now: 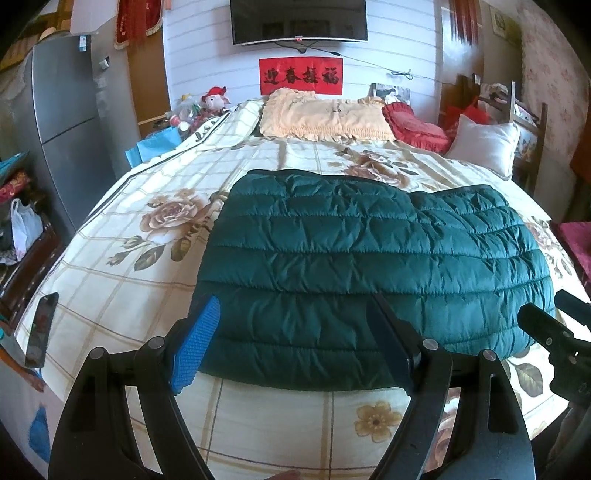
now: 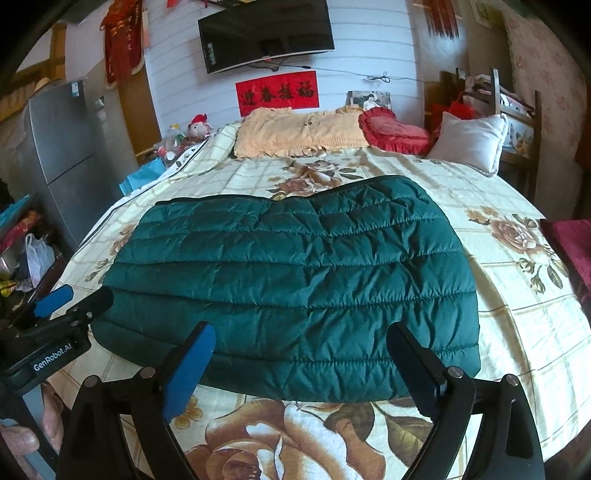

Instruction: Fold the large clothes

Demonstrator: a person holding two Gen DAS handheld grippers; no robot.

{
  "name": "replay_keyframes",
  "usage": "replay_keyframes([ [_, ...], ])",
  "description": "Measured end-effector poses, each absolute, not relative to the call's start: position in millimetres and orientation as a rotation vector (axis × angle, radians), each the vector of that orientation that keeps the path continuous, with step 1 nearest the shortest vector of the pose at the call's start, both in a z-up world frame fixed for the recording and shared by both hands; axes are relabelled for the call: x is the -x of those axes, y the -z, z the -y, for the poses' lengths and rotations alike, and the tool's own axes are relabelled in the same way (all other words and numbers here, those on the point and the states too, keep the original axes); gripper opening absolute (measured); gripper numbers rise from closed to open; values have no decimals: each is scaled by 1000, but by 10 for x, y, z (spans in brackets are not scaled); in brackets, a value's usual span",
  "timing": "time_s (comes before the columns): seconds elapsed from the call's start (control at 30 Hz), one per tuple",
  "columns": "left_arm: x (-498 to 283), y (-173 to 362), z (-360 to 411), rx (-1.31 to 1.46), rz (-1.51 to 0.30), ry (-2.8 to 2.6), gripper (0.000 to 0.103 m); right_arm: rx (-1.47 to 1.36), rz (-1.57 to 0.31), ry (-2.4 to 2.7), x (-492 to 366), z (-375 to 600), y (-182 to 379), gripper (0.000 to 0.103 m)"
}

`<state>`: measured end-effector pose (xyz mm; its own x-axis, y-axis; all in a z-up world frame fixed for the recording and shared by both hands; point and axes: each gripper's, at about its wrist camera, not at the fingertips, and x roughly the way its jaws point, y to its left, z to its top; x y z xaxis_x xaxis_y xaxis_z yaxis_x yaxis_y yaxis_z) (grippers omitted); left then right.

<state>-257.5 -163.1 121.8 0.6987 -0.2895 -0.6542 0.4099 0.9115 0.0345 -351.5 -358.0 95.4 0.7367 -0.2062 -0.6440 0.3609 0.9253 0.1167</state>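
A dark green quilted down jacket [image 1: 362, 273] lies folded flat on the floral bedspread [image 1: 122, 280]; it also shows in the right wrist view [image 2: 291, 284]. My left gripper [image 1: 291, 343] is open and empty, its fingers hovering over the jacket's near left edge. My right gripper [image 2: 306, 365] is open and empty, its fingers over the jacket's near edge. The right gripper shows at the right edge of the left wrist view [image 1: 554, 332]. The left gripper shows at the left of the right wrist view [image 2: 62, 306].
A phone [image 1: 40, 328] lies on the bed's near left edge. Pillows [image 1: 325, 118] and a red cushion [image 1: 413, 125] are at the headboard. A grey fridge [image 1: 62, 122] stands left, a chair [image 1: 524, 122] right, with a TV [image 1: 299, 20] on the wall.
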Motion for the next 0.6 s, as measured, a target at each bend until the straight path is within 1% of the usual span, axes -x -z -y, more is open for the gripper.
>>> replay_keyframes([
  [0.6, 2586, -1198, 1649, -180, -693, 405, 82, -248, -682, 309, 3510, 3543, -926, 93],
])
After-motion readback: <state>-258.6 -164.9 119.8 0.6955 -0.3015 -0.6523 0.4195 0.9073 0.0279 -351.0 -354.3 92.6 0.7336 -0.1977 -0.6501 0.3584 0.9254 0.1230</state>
